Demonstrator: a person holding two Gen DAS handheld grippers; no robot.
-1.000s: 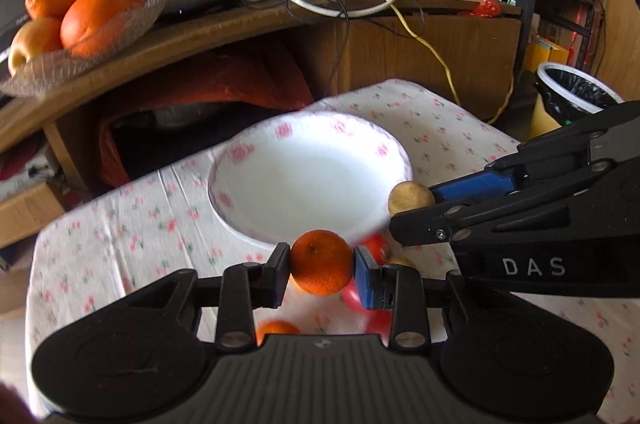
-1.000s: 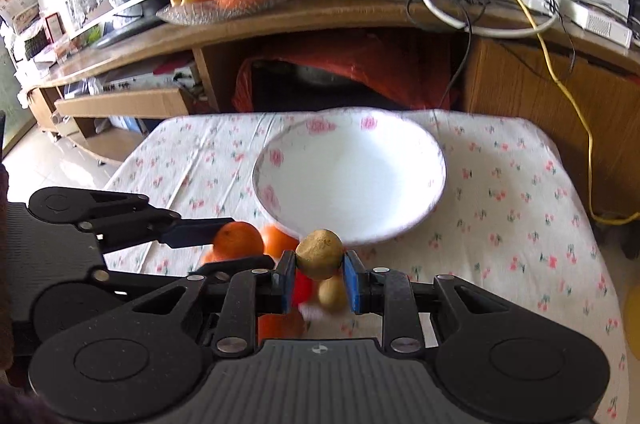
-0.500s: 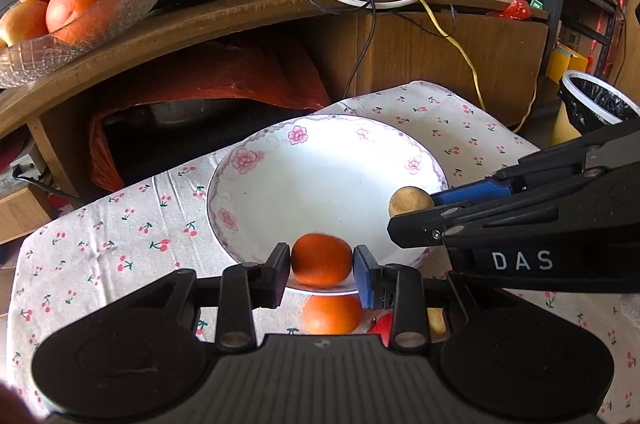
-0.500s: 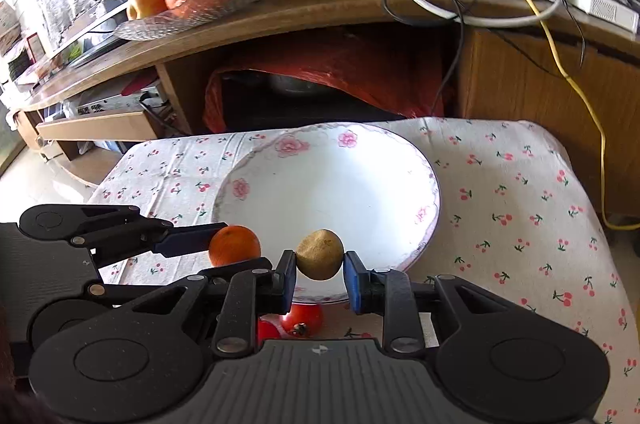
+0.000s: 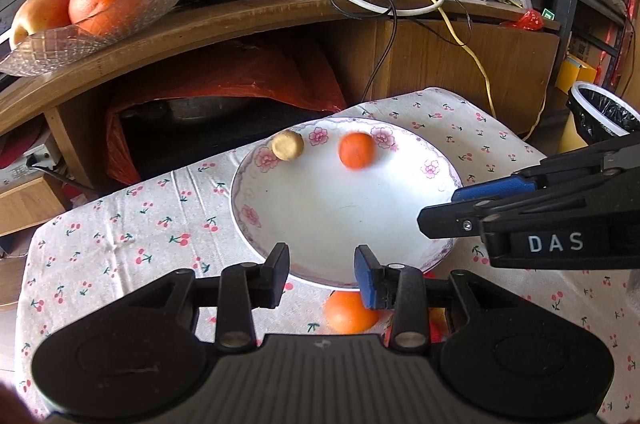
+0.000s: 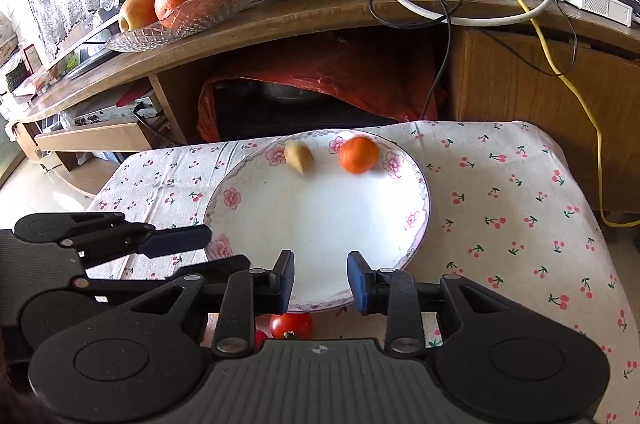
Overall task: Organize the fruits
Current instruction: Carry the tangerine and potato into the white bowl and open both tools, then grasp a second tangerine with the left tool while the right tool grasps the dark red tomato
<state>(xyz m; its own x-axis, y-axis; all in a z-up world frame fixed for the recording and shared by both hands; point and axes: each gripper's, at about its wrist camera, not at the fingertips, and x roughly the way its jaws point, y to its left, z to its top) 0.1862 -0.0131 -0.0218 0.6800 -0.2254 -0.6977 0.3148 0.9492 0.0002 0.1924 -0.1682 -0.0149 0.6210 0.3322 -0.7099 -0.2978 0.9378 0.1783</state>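
Jaws opening, empty; round orange (image 5: 356, 156), knobbly kiwi (image 5: 287, 145) in glossy bowl (image 5: 436, 180).

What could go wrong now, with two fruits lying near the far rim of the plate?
The orange and the brown fruit look blurred near the far rim of the plate; they might roll out. The tomato lies partly hidden beneath the opening right gripper; a blind grasp might squash it.

Bright daylight, glare-washed bowl (image 5: 436, 184), fisheye-bent edges, slightly blurred fruit.
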